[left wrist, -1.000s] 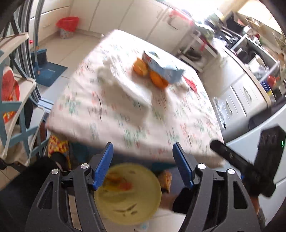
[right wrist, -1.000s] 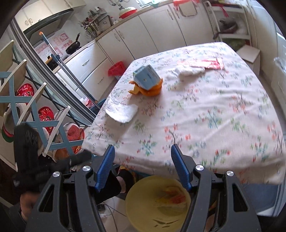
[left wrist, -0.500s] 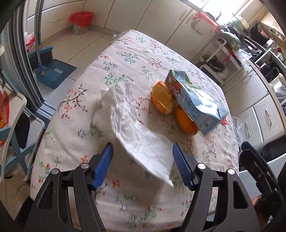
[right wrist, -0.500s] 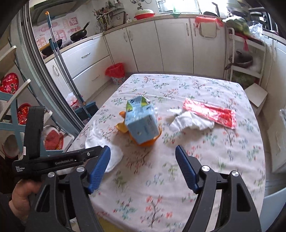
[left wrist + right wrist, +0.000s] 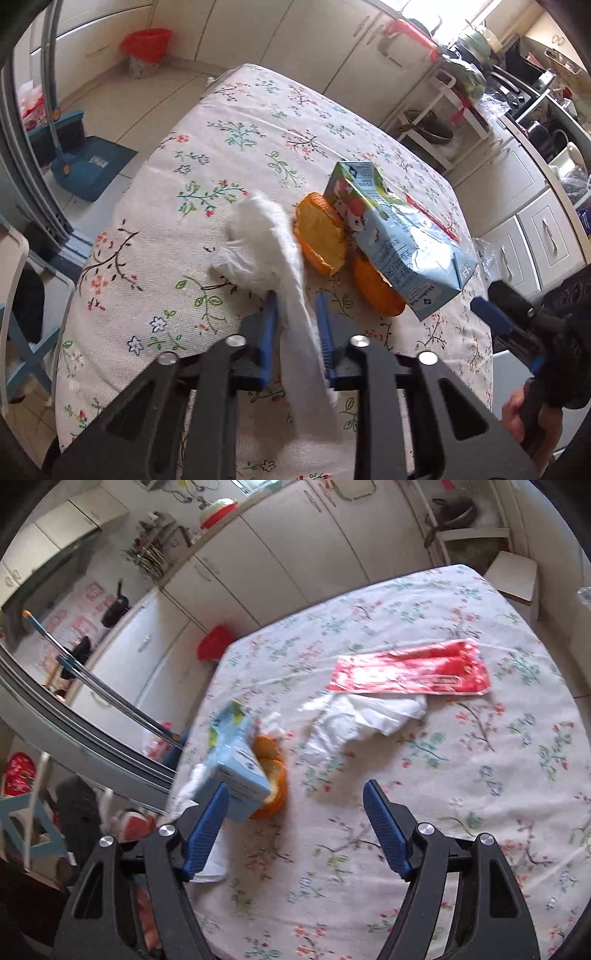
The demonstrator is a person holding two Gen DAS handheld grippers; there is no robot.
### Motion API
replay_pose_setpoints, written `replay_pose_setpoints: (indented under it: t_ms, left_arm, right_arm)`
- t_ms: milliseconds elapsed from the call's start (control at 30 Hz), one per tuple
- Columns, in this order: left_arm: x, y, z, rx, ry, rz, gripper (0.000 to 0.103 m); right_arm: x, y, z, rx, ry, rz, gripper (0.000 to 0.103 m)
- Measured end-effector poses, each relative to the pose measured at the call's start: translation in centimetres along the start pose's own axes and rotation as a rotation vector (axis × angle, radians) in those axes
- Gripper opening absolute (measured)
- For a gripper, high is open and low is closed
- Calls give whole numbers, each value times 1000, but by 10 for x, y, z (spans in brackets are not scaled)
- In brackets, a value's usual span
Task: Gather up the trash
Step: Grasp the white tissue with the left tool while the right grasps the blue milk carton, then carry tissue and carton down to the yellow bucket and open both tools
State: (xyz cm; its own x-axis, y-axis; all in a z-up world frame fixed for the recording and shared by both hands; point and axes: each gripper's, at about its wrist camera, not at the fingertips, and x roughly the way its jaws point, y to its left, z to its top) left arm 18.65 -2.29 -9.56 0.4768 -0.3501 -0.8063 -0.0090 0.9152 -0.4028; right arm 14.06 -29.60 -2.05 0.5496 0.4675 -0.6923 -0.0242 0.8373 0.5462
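Your left hand-held gripper (image 5: 295, 306) has just been closing, the white tissue (image 5: 273, 251) between its blue pads on the bench (image 5: 155, 221) beside the orange peels (image 5: 321, 240). Your right hand-held gripper (image 5: 295, 805) hovers released, nothing between its pads, near the milk carton (image 5: 236, 760).

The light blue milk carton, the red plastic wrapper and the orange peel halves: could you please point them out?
light blue milk carton (image 5: 402, 243), left wrist view, printed side panel.
red plastic wrapper (image 5: 410, 674), right wrist view, middle of its flat face.
orange peel halves (image 5: 320, 240), left wrist view, pale inside of the nearer half.
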Motion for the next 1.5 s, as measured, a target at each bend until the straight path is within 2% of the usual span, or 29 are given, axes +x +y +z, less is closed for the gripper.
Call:
replay_pose_setpoints:
  t_ms: [133,267,467,567,600,633,667,733,867,1000,1233,1500]
  left_arm:
    - [0,-2,4,14,-6,-8,8]
    - [-2,0,5,8,-11,-12,6]
    - [-3,12,7,-9,-8,-4,6]
    - [-4,17,9,-17,-9,-2,6]
    - [-5,17,10,-16,-9,-2,6]
    - [-5,17,10,-15,-8,-1,6]
    - [-5,17,11,-13,-7,0,6]
    - [-4,16,11,-13,-3,-6,6]
    - [-2,13,11,-8,4,-17,6]
    - [-4,11,10,2,-10,-14,6]
    - [-5,9,8,13,-26,-10,6]
    - [-7,10,7,21,-33,-3,6]
  right_arm:
    - [1,38,0,-166,-32,6,78]
    - [21,75,-7,-325,-22,-49,78]
    - [55,93,-9,-441,-15,-170,78]
    - [73,87,-6,-429,26,-200,77]
    - [76,84,-6,-421,38,-203,75]
    - [79,81,-5,-415,44,-200,63]
    - [79,79,-4,-410,52,-196,59]
    - [78,77,-2,-395,51,-180,57]
    - [63,68,6,-306,22,-102,57]
    - [32,43,21,-155,-51,30,56]
    - [-5,-7,34,32,-109,117,56]
    - [-14,-20,10,-36,-8,96,56]
